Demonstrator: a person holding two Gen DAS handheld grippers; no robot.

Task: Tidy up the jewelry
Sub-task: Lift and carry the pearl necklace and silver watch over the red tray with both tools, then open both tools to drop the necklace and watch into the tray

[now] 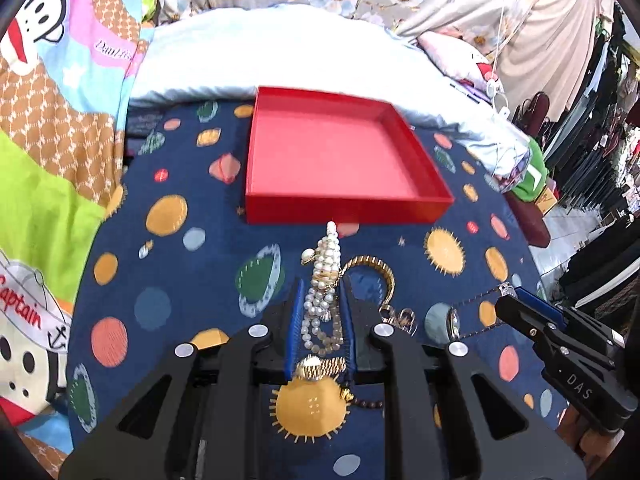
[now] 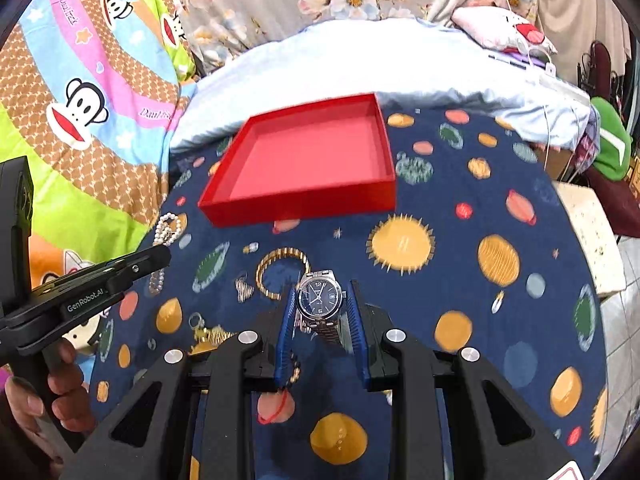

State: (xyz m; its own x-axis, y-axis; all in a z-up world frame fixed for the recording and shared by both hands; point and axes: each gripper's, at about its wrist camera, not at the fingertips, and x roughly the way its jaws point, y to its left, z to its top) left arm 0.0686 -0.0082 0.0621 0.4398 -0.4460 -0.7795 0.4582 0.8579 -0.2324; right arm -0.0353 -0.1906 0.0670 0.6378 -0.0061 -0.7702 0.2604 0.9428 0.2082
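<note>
Step in hand, by my reading: carry phase, both grippers loaded and the box not yet reached. L gripper [image 1: 322, 312] has its blue pads closed on a multi-strand pearl necklace [image 1: 326, 280]; strands run up between the fingers and stick out past the tips, so the piece is clamped mid-length and clear of the cloth. R gripper [image 2: 320, 320] is closed on a silver watch w/ dark blue dial [image 2: 318, 298], held by the bracelet just under the case, dial facing the camera. Red box [image 1: 344, 212] sits toward the far edge of the planet-print blue cloth [image 1: 168, 272], just short of the pale blue bedding; open-topped, and no item is visible inside. Left on the cloth near its middle, between box and grippers: gold bangle [image 2: 282, 270], plus small gold and chain pieces beside it, too blurred to ID. A red cord loop [image 2: 272, 410] lies near the cloth's near edge. Person's hand [image 2: 44, 396] grips the L handle. Next move, in my judgement: bring both loads forward over the box's near wall, lower inside, open the fingers. Risk: necklace strands may drape over the wall; watch could tip on release. Remaining pieces need further trips.
</note>
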